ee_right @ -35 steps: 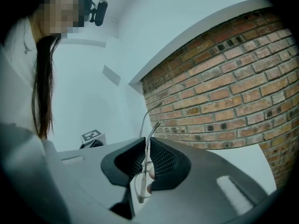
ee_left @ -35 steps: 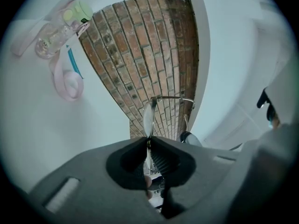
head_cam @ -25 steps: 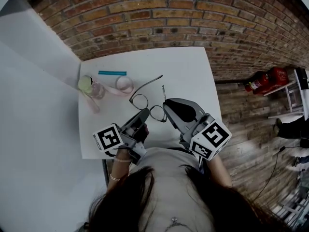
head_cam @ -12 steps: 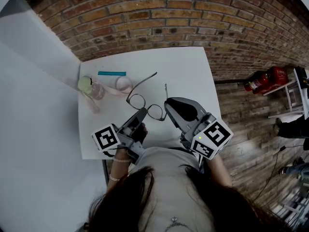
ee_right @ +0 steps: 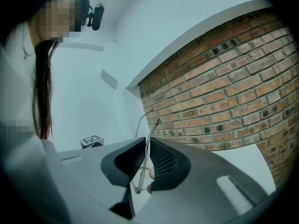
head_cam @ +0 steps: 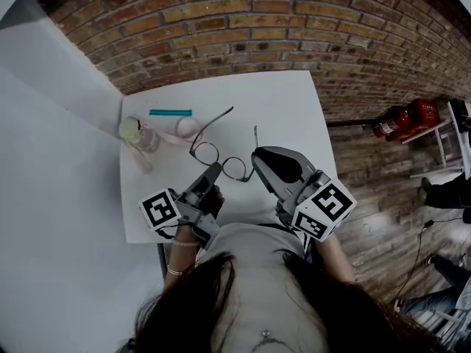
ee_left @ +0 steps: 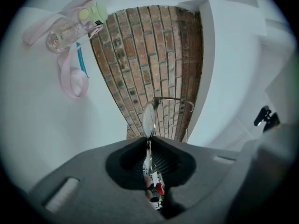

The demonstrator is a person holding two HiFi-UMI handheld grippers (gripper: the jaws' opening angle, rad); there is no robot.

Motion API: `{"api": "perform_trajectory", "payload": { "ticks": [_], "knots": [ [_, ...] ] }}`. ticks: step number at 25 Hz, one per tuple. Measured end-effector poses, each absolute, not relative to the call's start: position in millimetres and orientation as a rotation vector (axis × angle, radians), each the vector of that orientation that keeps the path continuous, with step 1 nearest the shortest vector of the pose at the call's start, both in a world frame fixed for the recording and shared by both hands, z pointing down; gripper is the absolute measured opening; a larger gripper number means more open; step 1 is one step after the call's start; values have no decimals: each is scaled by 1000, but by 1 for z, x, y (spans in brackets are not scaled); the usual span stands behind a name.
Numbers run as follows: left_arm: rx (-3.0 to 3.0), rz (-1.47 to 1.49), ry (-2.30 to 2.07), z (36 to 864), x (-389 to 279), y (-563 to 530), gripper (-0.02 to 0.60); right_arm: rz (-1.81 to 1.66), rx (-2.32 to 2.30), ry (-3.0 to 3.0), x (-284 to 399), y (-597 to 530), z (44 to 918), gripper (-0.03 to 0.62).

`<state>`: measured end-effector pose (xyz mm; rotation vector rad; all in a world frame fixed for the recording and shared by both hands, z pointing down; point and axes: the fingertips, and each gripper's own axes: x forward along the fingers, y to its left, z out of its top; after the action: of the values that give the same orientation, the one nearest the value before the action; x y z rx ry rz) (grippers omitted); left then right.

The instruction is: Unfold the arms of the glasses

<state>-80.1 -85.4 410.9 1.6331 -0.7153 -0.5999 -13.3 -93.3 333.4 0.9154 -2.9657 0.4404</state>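
The glasses (head_cam: 221, 153) look like thin metal wire with clear, glossy lenses. The table (head_cam: 294, 101) under them is smooth, matt white. Behind the table stands a rough, matt brick wall (head_cam: 243, 28). At the table's far left corner, the bottle (head_cam: 141, 134) looks like clear plastic. The right gripper (head_cam: 255, 160) is matt grey plastic with dark ribbed pads (ee_right: 164, 161).

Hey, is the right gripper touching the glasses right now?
Touching. The right gripper view shows the right gripper with its jaws shut on the glasses: the thin frame is pinched between them, and one arm sticks out above.
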Motion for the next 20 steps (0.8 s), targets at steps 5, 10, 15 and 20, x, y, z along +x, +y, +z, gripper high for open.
{"api": "perform_trajectory", "payload": {
  "ticks": [5,10,15,20],
  "knots": [
    [1627,-610,-720,412,-83,-86,28,448,924,-2969,-12,-94,333,37],
    [1610,-634,-718,411,-84,-87,28,491,931,-2989,-7,-96,331,37],
    [1589,-650,-707,412,-86,-87,28,500,932,-2993,-6,-96,331,37],
    [1572,-672,-701,413,-89,-87,28,507,939,-2998,-5,-97,331,38]
  ]
}}
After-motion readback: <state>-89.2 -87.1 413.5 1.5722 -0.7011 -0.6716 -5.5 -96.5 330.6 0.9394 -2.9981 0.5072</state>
